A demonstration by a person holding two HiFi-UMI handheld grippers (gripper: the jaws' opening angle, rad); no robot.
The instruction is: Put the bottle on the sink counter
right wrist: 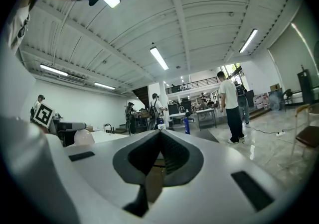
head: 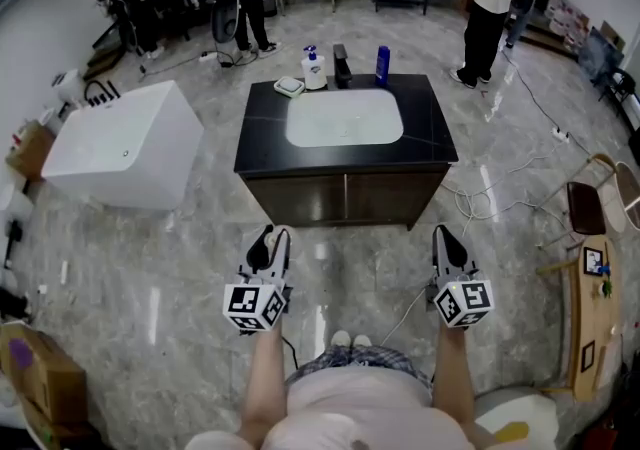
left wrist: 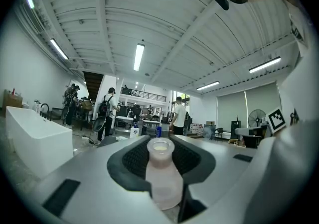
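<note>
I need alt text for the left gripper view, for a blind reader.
A pale pink bottle is clamped between the jaws of the left hand-held gripper. Beyond it is a large room with a white bathtub at left and people standing.

Open floor (head: 345, 238) runs ahead of the fingers of the left gripper (head: 270, 236) and right gripper (head: 446, 236) to the sink counter (head: 262, 128). Past its basin (head: 345, 118), a soap dish (head: 289, 87), pump bottle (head: 313, 70), faucet (head: 342, 66) and blue bottle (head: 382, 65) crowd the back edge. A bathtub (head: 120, 143) stands far left of them.
</note>
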